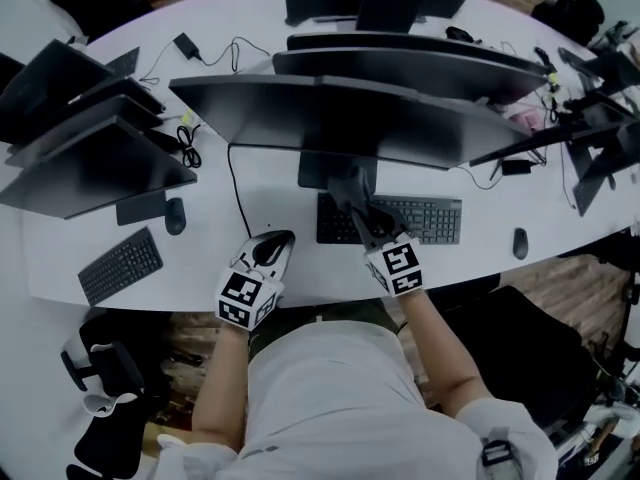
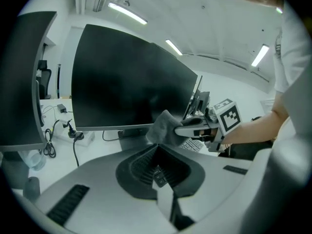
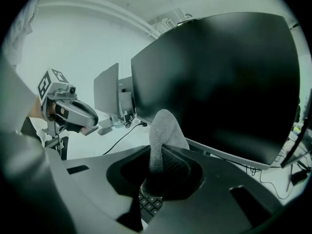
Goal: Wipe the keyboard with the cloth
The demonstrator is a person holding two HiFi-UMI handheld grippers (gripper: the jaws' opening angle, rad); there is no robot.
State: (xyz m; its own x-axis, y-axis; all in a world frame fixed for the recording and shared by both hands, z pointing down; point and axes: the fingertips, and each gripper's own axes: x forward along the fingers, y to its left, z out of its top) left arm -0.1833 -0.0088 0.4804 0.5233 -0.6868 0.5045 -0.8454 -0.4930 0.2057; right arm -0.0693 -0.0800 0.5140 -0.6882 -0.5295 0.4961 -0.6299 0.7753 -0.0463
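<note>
While the right tongs (image 1: 362, 214) clench the cloth (image 3: 163, 126) over the left end of the keyboard (image 1: 425, 220) mid-frame and the left tongs (image 1: 272, 248) sit closed and empty at the counter (image 1: 200, 260) edge, a hard drag could snag keycaps or tug the cloth loose.

Grey cloth (image 3: 163, 130), bunched upright — pinched in right tool (image 1: 357, 206), over left end of black keyboard (image 1: 425, 220)

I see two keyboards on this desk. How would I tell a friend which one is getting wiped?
Find the wide monitor at the middle of the white desk. The dark keyboard lies just in front of its stand. Unlike the slanted keyboard far left, it has the right gripper holding a grey cloth over its left end.
</note>
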